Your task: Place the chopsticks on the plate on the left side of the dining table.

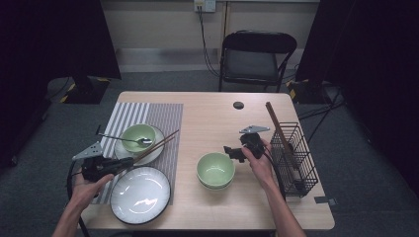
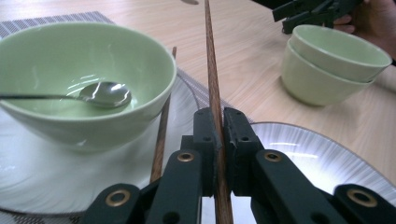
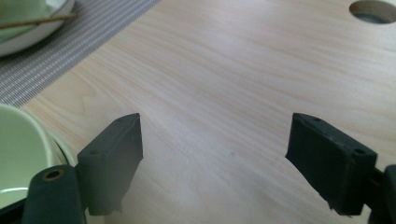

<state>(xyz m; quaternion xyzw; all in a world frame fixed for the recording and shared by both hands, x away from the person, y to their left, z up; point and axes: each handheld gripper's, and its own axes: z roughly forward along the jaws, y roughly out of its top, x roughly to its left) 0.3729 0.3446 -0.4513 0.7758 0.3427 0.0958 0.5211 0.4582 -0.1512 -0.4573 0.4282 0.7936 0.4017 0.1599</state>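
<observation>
My left gripper (image 1: pixel 129 162) (image 2: pixel 217 121) is shut on a brown chopstick (image 1: pixel 159 144) (image 2: pixel 214 74) that points toward the table's middle. A second chopstick (image 2: pixel 161 135) lies beside it on the rim of a small white plate (image 1: pixel 150 154) (image 2: pixel 42 182). On that plate sits a green bowl (image 1: pixel 138 136) (image 2: pixel 84 60) with a metal spoon (image 1: pixel 129 140) (image 2: pixel 105 93) in it. My right gripper (image 1: pixel 232 152) (image 3: pixel 215 144) is open with nothing between its jaws, just right of two stacked green bowls (image 1: pixel 216 170) (image 2: pixel 331 65) (image 3: pixel 18 154).
A large white plate (image 1: pixel 140 195) (image 2: pixel 327 149) lies at the front left, partly on a striped placemat (image 1: pixel 143 116) (image 3: pixel 70 46). A black wire rack (image 1: pixel 294 158) with a long chopstick (image 1: pixel 279 131) stands at the right edge. A folding chair (image 1: pixel 257 54) is behind the table.
</observation>
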